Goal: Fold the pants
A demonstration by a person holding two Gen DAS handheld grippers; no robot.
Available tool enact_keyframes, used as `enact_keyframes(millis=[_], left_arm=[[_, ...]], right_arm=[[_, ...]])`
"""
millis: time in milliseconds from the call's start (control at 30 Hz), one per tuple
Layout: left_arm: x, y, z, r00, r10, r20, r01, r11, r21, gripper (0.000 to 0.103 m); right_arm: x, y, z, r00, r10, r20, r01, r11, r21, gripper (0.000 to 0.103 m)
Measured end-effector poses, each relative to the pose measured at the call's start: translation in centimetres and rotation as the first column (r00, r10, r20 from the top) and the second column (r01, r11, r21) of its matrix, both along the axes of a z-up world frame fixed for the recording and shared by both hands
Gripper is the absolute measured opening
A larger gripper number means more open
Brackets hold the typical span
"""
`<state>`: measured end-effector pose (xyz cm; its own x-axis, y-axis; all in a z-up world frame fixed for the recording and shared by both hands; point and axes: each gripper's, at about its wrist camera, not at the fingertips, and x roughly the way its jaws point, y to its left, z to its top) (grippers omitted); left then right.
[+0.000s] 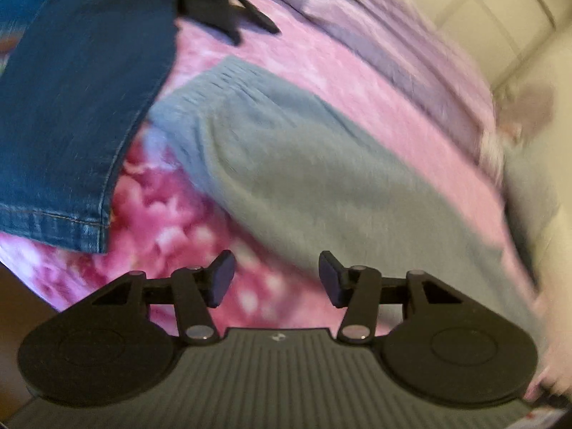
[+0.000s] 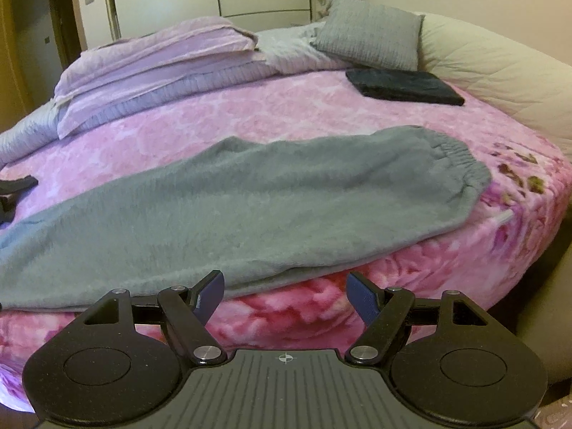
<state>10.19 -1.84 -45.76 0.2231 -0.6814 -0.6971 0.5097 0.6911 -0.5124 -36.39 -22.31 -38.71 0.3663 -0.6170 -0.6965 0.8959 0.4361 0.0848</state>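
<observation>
On the pink floral bedspread (image 2: 286,107) I count one pair of grey fleece pants (image 2: 250,207) across mid-frame, one folded black garment (image 2: 404,87) upper right. My left gripper (image 1: 277,279) and right gripper (image 2: 286,298) both gape, empty.

Grey pillow (image 2: 368,32) and dark folded cloth (image 2: 404,87) on pink bedspread (image 2: 286,114)

Soft, dim indoor light, left view motion-blurred (right view sharper), fisheye bending at edges, dark corners

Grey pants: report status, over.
Left gripper open, right gripper open, both empty. Grey pants flat on bed, unfolded. Jeans beside waistband.
</observation>
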Motion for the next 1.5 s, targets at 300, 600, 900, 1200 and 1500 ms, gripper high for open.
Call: enact_keyframes(millis=[300, 600, 900, 1200, 1500], left_arm=[[4.6, 0.6, -2.4, 0.967, 0.224, -0.118, -0.242, 0.957, -0.161, 0.044], [3.8, -2.6, -0.4, 0.97, 0.191, 0.15, -0.189, 0.982, -0.026, 0.011], [-6.6, -11.8, 8.4, 0.698, -0.207, 0.686, 0.139, 0.978, 0.154, 0.008], [-23.9, -22.2, 2.7, 0.324, -0.683, 0.654, 0.616, 0.677, 0.402, 0.021], [-22.7, -19.8, 2.0, 0.444, -0.721, 0.532, 0.668, 0.662, 0.34, 0.041]], right_arm=[[1.2, -2.5, -0.9, 1.0, 0.015, -0.013, -0.015, 1.0, 0.017, 0.072], [0.3, -4.4, -1.6, 1.0, -0.019, -0.009, 0.019, 1.0, 0.023, 0.072], [-3.8, -6.3, -1.8, 0.991, -0.133, 0.006, 0.133, 0.991, 0.004, 0.072], [-9.3, -7.1, -1.7, 0.961, -0.274, 0.036, 0.273, 0.962, 0.018, 0.072], [-8.9, -6.4, -1.3, 0.963, -0.233, 0.133, 0.229, 0.972, 0.046, 0.072]])
